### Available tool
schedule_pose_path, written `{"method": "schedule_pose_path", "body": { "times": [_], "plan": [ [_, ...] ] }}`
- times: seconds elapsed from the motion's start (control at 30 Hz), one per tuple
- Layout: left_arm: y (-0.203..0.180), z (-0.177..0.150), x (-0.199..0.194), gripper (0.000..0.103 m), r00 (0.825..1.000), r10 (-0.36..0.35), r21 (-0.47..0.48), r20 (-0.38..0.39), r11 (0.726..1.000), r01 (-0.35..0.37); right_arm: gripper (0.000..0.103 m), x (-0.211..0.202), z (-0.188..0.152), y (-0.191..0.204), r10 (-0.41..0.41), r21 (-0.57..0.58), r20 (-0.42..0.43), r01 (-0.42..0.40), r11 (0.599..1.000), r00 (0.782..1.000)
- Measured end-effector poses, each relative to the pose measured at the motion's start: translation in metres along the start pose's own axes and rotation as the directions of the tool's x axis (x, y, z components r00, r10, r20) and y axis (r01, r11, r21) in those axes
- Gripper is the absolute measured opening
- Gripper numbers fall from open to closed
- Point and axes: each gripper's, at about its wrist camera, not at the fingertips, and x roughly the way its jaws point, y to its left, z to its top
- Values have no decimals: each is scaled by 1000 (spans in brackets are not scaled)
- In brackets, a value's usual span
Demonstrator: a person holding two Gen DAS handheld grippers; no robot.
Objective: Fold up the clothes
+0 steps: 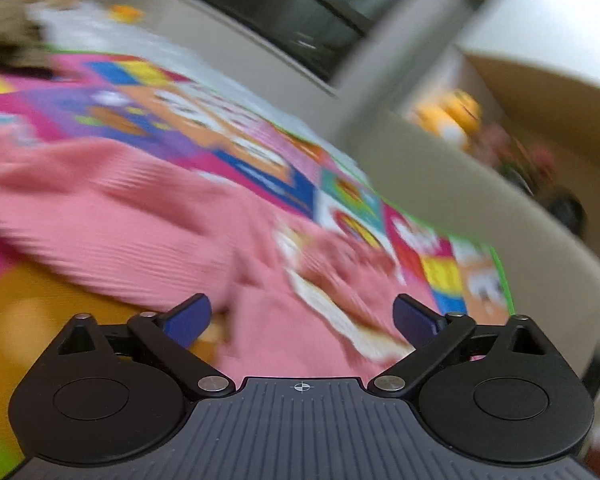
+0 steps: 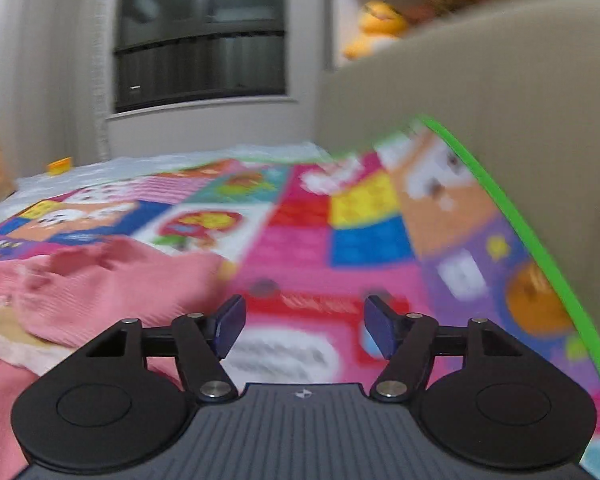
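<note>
A pink ribbed garment (image 1: pixel 112 216) with a white and brown print lies spread on a colourful play mat (image 1: pixel 228 128). My left gripper (image 1: pixel 302 320) hangs just above the garment's near part, jaws wide open, nothing between the blue pads (image 1: pixel 188 320). In the right wrist view the same pink garment (image 2: pixel 100 284) lies to the left. My right gripper (image 2: pixel 304 328) is open over the bare mat (image 2: pixel 340 220) just right of the garment's edge, with nothing between its pads. Both views are blurred.
A beige sofa (image 1: pixel 440 184) borders the mat on the right, also as the sofa (image 2: pixel 480 92). A dark window (image 2: pixel 204 40) is in the far wall. Yellow plush toys (image 2: pixel 380 24) sit on a shelf. A small yellow block (image 2: pixel 59 166) lies on a pale sheet beyond the mat.
</note>
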Motion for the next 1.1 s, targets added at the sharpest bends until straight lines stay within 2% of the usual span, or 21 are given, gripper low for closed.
{"method": "schedule_pose_path", "body": {
  "times": [0.03, 0.13, 0.27, 0.3, 0.37, 0.4, 0.43, 0.47, 0.53, 0.63, 0.73, 0.87, 0.97, 1.0, 1.03, 1.07, 1.1],
  "plan": [
    [4, 4, -8, 90, 999, 41, -41, 19, 998, -40, 67, 4, -6, -11, 8, 63, -19, -7, 998, 1000],
    [21, 11, -22, 87, 983, 179, -163, 33, 971, -172, 67, 12, -11, -31, 28, 183, -34, -21, 983, 999],
    [39, 22, -14, 83, 956, 292, -245, 31, 929, -276, 74, 12, -18, -41, 68, 236, -3, -65, 970, 998],
    [43, 26, -8, 76, 951, 308, -255, 31, 922, -291, 76, 11, -19, -42, 75, 245, 6, -74, 967, 997],
    [48, 36, 5, 49, 938, 343, -225, 43, 919, -325, 76, 10, -20, -44, 84, 262, 20, -87, 961, 996],
    [45, 41, 10, 26, 932, 360, -188, 46, 919, -346, 76, 10, -20, -45, 91, 270, 24, -94, 958, 996],
    [42, 46, 16, 16, 925, 377, -151, 50, 918, -366, 77, 10, -21, -46, 97, 277, 28, -101, 956, 995],
    [38, 51, 21, 15, 920, 388, -115, 56, 918, -380, 77, 10, -21, -47, 102, 285, 31, -107, 953, 994],
    [21, 63, 28, 12, 925, 370, -59, 87, 929, -366, 77, 10, -23, -50, 114, 299, 37, -120, 947, 993],
    [-17, 77, 36, 12, 943, 295, 46, 151, 951, -305, 78, 11, -25, -54, 130, 323, 49, -139, 936, 990],
    [-67, 81, 46, 12, 962, 191, 180, 197, 957, -227, 79, 13, -27, -58, 145, 347, 61, -157, 925, 988],
    [-124, 62, 71, 12, 989, 42, 292, 143, 953, -82, 81, 15, -29, -63, 157, 374, 72, -173, 911, 985],
    [-153, 38, 92, 13, 997, -41, 363, 67, 932, 14, 81, 17, -30, -66, 164, 391, 76, -181, 903, 983],
    [-160, 29, 100, 20, 997, -70, 386, 26, 921, 54, 81, 17, -30, -66, 167, 394, 75, -183, 901, 983],
    [-165, 20, 108, 42, 995, -97, 404, -34, 909, 102, 81, 18, -30, -67, 168, 398, 75, -184, 899, 983],
    [-170, 11, 116, 54, 989, -120, 418, -91, 897, 147, 82, 19, -30, -67, 170, 402, 75, -186, 897, 983],
    [-170, 3, 118, 70, 983, -131, 428, -131, 886, 176, 82, 19, -30, -68, 172, 405, 76, -188, 895, 982]
  ]
}}
